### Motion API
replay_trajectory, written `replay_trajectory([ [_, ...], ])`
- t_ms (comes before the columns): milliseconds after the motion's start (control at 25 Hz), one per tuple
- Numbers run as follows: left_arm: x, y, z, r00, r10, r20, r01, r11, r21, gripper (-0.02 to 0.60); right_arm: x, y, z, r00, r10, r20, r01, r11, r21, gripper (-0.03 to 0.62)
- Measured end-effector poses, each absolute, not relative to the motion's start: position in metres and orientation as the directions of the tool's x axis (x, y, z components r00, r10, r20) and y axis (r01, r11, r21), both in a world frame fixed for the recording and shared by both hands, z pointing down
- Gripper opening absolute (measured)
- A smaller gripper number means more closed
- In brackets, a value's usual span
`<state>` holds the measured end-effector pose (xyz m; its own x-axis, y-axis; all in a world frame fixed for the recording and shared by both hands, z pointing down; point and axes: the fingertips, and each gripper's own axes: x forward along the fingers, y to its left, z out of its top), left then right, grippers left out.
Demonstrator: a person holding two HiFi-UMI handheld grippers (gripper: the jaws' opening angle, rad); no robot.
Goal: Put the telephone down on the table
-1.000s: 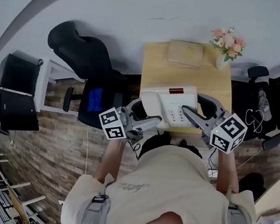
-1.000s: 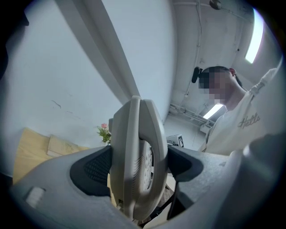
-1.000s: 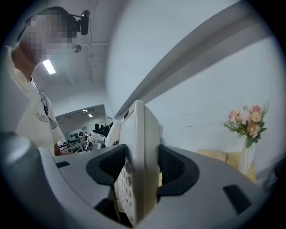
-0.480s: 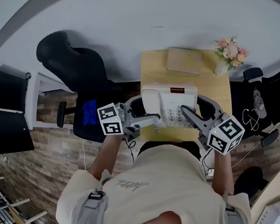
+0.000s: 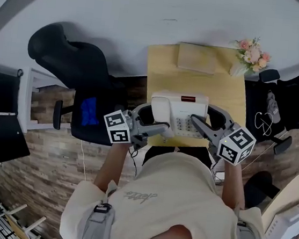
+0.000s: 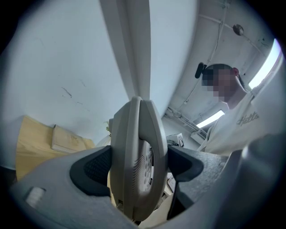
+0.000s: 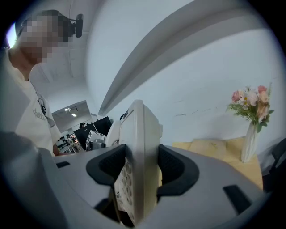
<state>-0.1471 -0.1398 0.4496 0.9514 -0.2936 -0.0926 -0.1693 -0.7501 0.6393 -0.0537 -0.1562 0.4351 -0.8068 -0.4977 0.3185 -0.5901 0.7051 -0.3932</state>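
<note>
A cream desk telephone with keypad and handset hangs above the near edge of the wooden table. My left gripper is shut on its left side, where the handset fills the space between the pads. On the phone's right side my right gripper is shut as well, clamping the phone's edge. Whether the phone touches the tabletop cannot be told.
A flat tan box lies at the table's far edge, and a vase of pink flowers stands at the far right corner. A black office chair stands left of the table, dark chairs on the right. Grey wall beyond.
The view has shifted: the person and the held telephone have come closer over the table's near edge. Both grippers stay shut on the phone.
</note>
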Motion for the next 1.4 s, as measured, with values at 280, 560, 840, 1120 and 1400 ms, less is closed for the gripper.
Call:
replay_trajectory([
  [280,-0.141,-0.150,0.465,0.945,-0.322,-0.062,-0.197,-0.707,0.679,0.379,-0.048,-0.172,0.450,-0.831,-0.453,0.322,-0.554,0.718,-0.420,0.216],
  [560,-0.137,-0.176,0.493,0.930,-0.368,0.005,-0.264,-0.657,0.706,0.379,-0.045,-0.202,0.484,-0.865,-0.382,0.325,-0.499,0.716,-0.488,0.216],
  [840,-0.143,-0.205,0.501,0.919,-0.388,0.065,-0.319,-0.636,0.703,0.379,-0.053,-0.235,0.495,-0.893,-0.340,0.294,-0.448,0.731,-0.514,0.216],
  [1120,-0.122,-0.234,0.555,0.929,-0.351,0.119,-0.320,-0.594,0.738,0.379,-0.032,-0.263,0.551,-0.885,-0.320,0.337,-0.462,0.686,-0.562,0.216],
  [1400,-0.074,-0.257,0.627,0.957,-0.269,0.109,-0.234,-0.493,0.838,0.379,0.018,-0.279,0.624,-0.848,-0.336,0.409,-0.529,0.567,-0.632,0.216],
])
